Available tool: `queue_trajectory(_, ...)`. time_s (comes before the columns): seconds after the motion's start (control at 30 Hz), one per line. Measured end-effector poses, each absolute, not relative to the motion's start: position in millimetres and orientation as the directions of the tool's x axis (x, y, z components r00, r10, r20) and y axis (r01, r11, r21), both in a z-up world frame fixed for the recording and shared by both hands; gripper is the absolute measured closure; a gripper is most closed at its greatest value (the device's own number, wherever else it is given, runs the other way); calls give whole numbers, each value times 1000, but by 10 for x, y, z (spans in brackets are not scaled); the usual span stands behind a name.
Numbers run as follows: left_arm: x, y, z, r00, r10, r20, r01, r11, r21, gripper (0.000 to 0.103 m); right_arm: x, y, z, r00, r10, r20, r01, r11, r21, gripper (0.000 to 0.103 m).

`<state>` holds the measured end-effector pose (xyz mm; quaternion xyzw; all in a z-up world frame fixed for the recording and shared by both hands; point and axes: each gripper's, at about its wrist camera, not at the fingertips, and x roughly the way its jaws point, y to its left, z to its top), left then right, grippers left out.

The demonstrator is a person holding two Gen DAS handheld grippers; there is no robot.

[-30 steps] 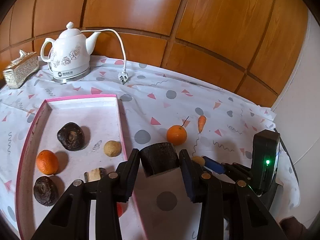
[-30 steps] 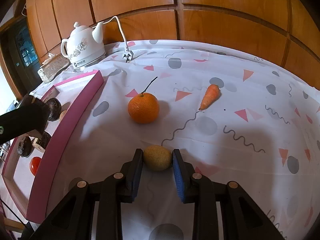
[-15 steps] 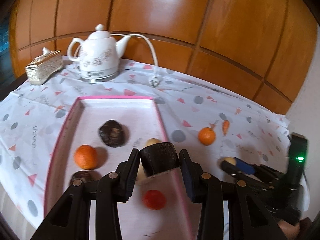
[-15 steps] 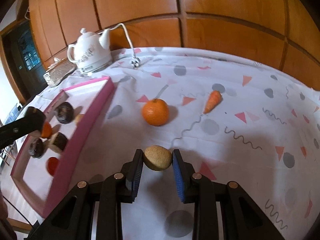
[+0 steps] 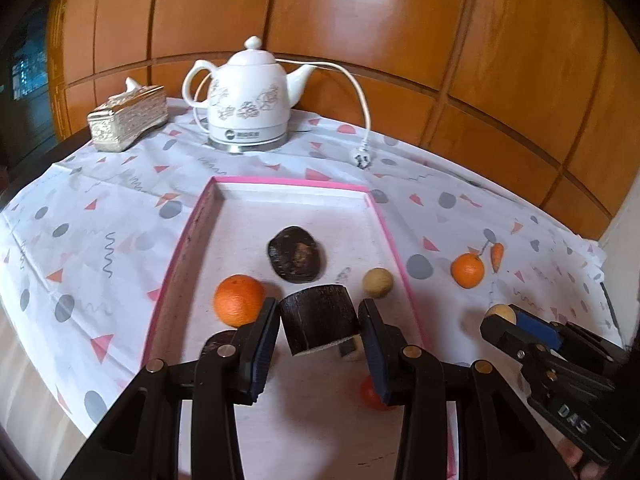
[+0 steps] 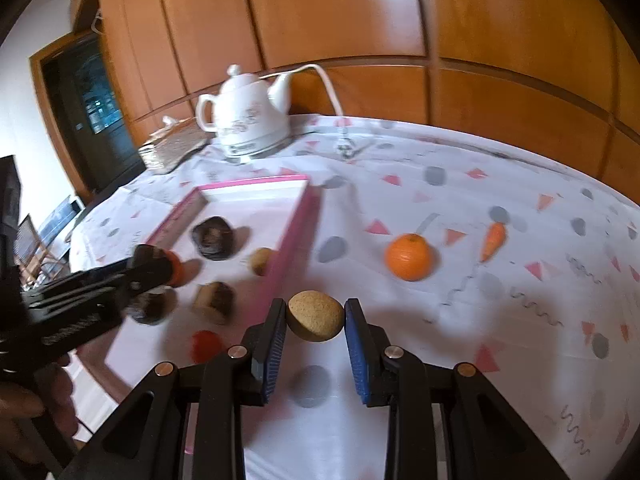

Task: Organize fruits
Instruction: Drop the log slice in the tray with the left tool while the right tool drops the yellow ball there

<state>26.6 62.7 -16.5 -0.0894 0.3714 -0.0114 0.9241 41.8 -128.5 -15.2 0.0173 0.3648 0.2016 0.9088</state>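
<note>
My left gripper is shut on a dark brown cut fruit piece, held above the pink-rimmed tray. In the tray lie an orange, a dark wrinkled fruit, a small tan ball and a red fruit. My right gripper is shut on a tan round fruit, lifted off the cloth just right of the tray's pink wall. An orange and a small carrot lie on the tablecloth to the right.
A white electric kettle with its cord and plug stands at the back. A gold tissue box sits at the back left. Wooden panelling rises behind the table. A person's hand holds the left gripper's handle.
The left gripper has carried the dark piece leftward from the tray's right rim to over the tray. The right gripper has lifted the tan fruit off the cloth and moved toward the tray.
</note>
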Motion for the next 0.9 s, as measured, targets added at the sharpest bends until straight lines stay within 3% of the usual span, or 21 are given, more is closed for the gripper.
queue_trajectory(0.43,239,1011,-264,719,-51,-693,-133,969,-209,60,472,-705,-75,575,470,-670,-471,859,199,74)
queue_trajectory(0.53,204,1029,-234,736,-31,-676,-144,969,-201,47,545,-577,-59,578,465,-671,-482,858,178,74)
queue_trajectory(0.73,188,1089,-203,745,22,-667,-184,968,-174,43,679,-392,-46,563,476,-676,-501,847,179,73)
queue_trajectory(0.9,163,1146,-202,741,72,-667,-232,960,-154,28,704,-386,-59,556,482,-678,-488,849,204,72)
